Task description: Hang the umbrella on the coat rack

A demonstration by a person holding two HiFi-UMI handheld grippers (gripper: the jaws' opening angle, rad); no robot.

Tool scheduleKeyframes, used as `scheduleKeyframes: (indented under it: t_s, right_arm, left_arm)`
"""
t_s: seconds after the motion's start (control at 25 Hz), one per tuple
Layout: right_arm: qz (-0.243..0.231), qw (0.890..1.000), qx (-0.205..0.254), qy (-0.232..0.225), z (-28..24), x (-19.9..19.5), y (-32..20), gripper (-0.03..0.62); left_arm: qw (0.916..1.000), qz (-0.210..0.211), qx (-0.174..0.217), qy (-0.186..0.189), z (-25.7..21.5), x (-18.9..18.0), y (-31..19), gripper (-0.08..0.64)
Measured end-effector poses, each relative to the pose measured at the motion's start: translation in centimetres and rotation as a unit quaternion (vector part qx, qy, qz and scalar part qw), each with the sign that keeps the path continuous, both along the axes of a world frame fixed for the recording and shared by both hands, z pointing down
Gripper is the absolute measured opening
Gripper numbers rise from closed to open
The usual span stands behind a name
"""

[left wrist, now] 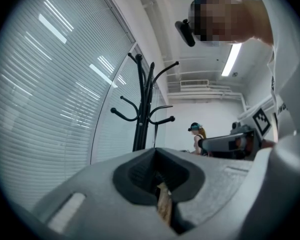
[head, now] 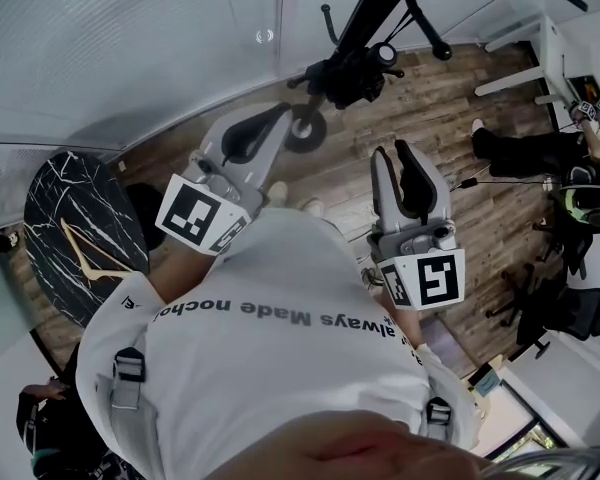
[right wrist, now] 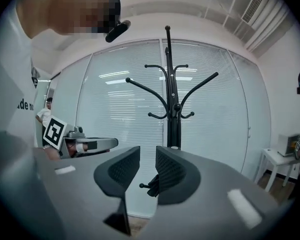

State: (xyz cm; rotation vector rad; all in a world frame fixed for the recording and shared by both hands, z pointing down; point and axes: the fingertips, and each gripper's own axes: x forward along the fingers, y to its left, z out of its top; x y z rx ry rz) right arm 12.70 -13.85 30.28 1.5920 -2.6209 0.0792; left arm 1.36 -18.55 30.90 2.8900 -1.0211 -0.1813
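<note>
Marble table's (head: 65, 233) sitting at the floor's (head: 450, 148) left edge, white desk's (head: 548, 60) standing in its far right corner, blinds (right wrist: 115, 124) are hanging closed.

A wood-plank floor (head: 450, 128) fills the room. A black coat rack (head: 365, 38) stands on it beside the blinds. A round black marbled tabletop (head: 65, 223) is at the left, and a white table (head: 545, 63) at the far right.

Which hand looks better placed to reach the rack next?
Probably the right gripper: the rack stands dead ahead of its slightly parted, empty jaws. The left gripper is shut, with the rack slightly left of it.
</note>
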Motion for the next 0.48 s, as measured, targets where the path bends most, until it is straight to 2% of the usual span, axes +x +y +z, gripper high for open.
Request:
scheduleKeyframes:
  t_s: [0.16, 0.48]
  right_arm:
    - [0.013, 1.0, 0.005, 0.005, -0.02, 0.44, 0.05, 0.064]
    - [0.019, 1.0, -0.005, 0.007, 0.47, 0.58, 0.04, 0.052]
  left_arm:
    - [1.0, 0.009, 0.0, 0.0, 0.05, 0.47, 0.5, 0.002]
    - [1.0, 0.009, 0.003, 0.0, -0.16, 0.41, 0.5, 0.002]
